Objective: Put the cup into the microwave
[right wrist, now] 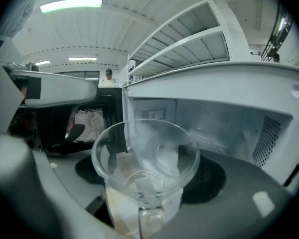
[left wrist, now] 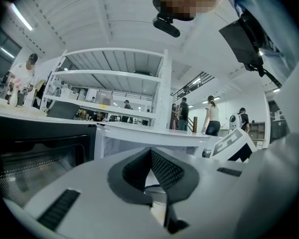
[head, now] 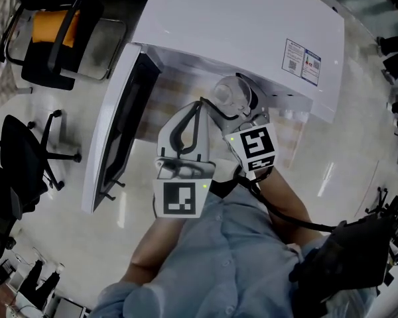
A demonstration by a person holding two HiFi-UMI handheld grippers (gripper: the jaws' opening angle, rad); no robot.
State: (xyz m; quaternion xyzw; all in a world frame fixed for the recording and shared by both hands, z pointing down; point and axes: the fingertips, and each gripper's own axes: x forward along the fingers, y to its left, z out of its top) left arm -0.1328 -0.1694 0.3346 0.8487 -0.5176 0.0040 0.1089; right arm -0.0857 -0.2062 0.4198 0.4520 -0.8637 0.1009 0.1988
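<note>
Clear flared glass cup (right wrist: 145, 153) in right tongs (right wrist: 147, 177).

1. Microwave (head: 239, 25) cavity (right wrist: 214, 123) gapes open at centre frame, clear ahead.
2. Open door (head: 116, 134) walls the left side.
3. Left gripper (head: 200, 103) and the held cup (head: 229, 93) crowd the opening's lower edge.

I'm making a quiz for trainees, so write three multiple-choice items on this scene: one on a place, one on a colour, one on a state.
1. The glass cup is: A in the right gripper; B on the floor; C on a chair.
2. The microwave casing is: A black; B white; C red.
3. The microwave door is: A shut; B removed; C open.
Answers: 1 A, its jaws grip the cup; 2 B, its top is white; 3 C, it stands swung out to the side.
</note>
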